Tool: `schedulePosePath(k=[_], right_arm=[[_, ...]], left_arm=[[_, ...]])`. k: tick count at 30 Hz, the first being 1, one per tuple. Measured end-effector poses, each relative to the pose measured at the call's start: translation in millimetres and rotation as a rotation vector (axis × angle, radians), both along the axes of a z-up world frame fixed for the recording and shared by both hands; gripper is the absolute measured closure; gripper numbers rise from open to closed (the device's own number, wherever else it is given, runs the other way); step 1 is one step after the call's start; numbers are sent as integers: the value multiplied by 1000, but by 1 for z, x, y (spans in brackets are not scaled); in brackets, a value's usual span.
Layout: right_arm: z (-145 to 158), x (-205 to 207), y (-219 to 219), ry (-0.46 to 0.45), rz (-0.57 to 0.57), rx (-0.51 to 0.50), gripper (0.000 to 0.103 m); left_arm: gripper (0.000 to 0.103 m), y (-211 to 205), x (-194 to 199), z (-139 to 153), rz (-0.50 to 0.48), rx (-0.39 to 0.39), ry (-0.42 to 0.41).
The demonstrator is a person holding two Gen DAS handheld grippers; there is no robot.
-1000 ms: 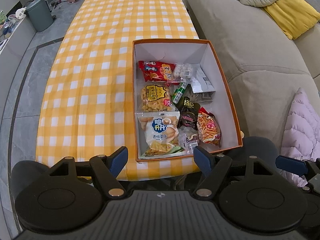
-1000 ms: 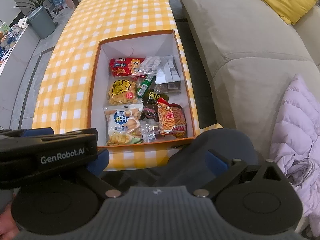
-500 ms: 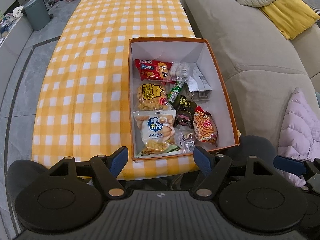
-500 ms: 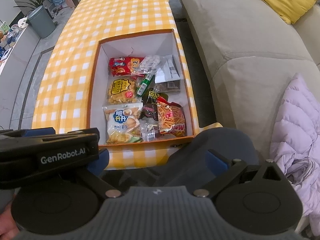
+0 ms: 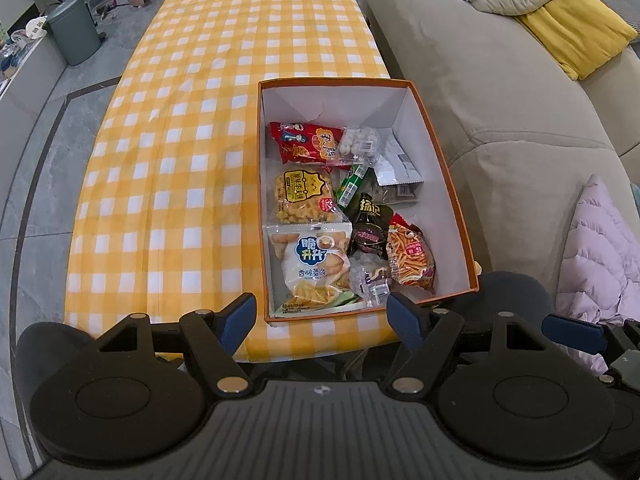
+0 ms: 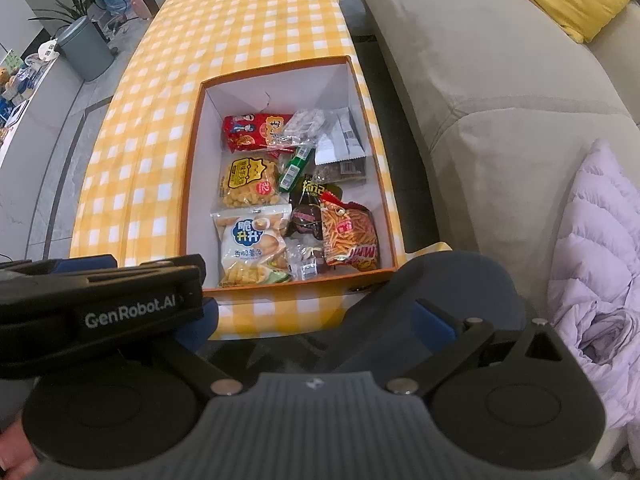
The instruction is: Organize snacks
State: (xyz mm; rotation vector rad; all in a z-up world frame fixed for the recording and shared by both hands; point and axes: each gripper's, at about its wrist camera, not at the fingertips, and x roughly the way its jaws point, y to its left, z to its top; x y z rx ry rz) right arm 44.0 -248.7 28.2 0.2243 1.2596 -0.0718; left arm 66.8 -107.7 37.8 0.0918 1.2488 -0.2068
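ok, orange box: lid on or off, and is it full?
Lid off, partly full. The orange box is open-topped; snack packets cover its near and middle floor, while the far end shows bare white bottom.

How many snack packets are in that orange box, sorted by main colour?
In the orange box:
Red packets: 2
Yellow packets: 1
White or clear packets: 5
Green packets: 1
Dark packets: 2
Total: 11, as far as the pile shows.

My left gripper (image 5: 322, 314): jaws spread wide, empty, above table's near edge | orange box (image 5: 448, 184): on checked tablecloth (image 5: 192, 160), snack packets inside | white chip bag (image 5: 312, 264): nearest corner | sofa (image 5: 500, 100): right
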Motion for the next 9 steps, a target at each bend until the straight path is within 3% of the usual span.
schedulePosePath(k=[9], right_arm=[[1,-2,1,-6,8,-3,4]], left_arm=[[16,-1,-2,3,4,6,-5]])
